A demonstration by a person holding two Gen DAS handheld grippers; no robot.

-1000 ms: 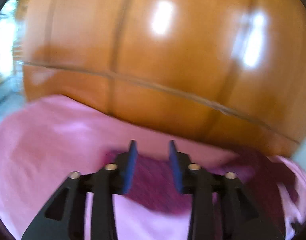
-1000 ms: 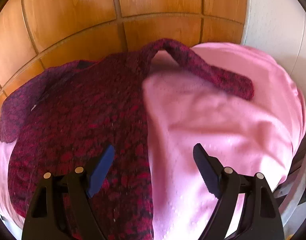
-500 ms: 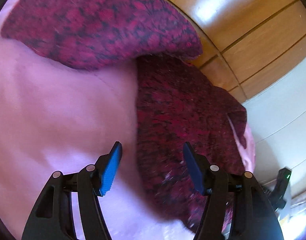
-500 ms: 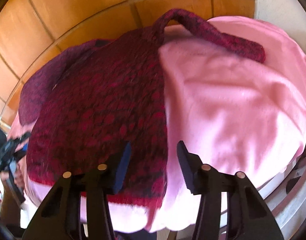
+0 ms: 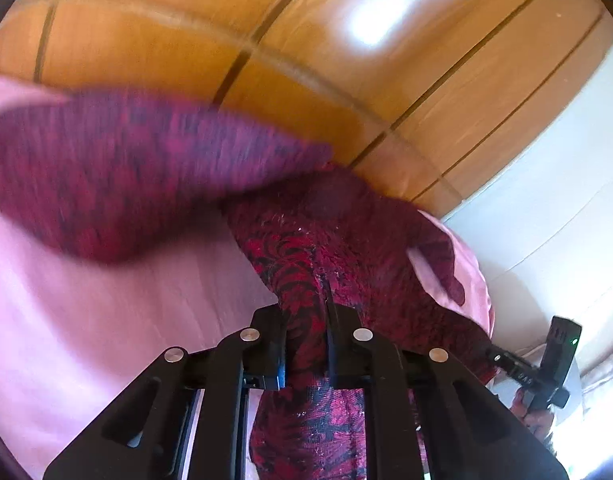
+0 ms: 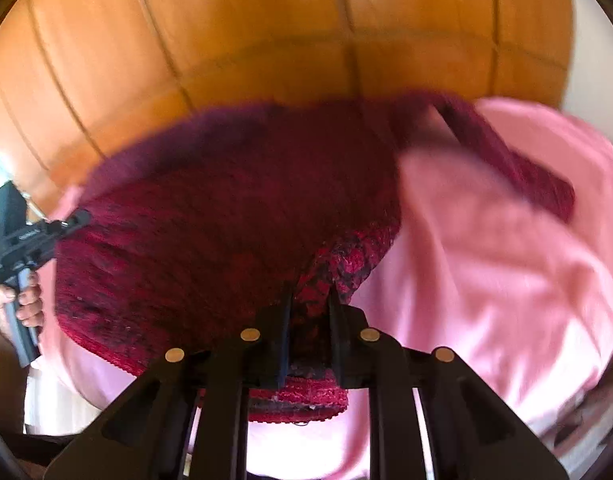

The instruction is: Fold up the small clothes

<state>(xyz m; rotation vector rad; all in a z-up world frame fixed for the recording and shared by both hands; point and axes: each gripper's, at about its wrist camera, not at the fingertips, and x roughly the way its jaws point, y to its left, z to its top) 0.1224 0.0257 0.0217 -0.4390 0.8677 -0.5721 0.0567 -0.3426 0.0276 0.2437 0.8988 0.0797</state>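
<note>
Both grippers on sweater (image 5: 306,256) hem.

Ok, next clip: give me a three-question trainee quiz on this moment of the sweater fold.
1. True or false: the left gripper has red-and-black knit between its fingers.
2. What is the sweater lying on?
A. bare wooden boards
B. a pink cloth
C. a white towel
3. Which part of the sweater does the right gripper pinch: a bottom corner at the hem, or the collar?

Key:
1. True. The fabric passes between the fingers as the jaws close.
2. B, the pink cloth.
3. A bottom corner at the hem. The fabric bunches between the fingers, whose jaws are closing too.
</note>
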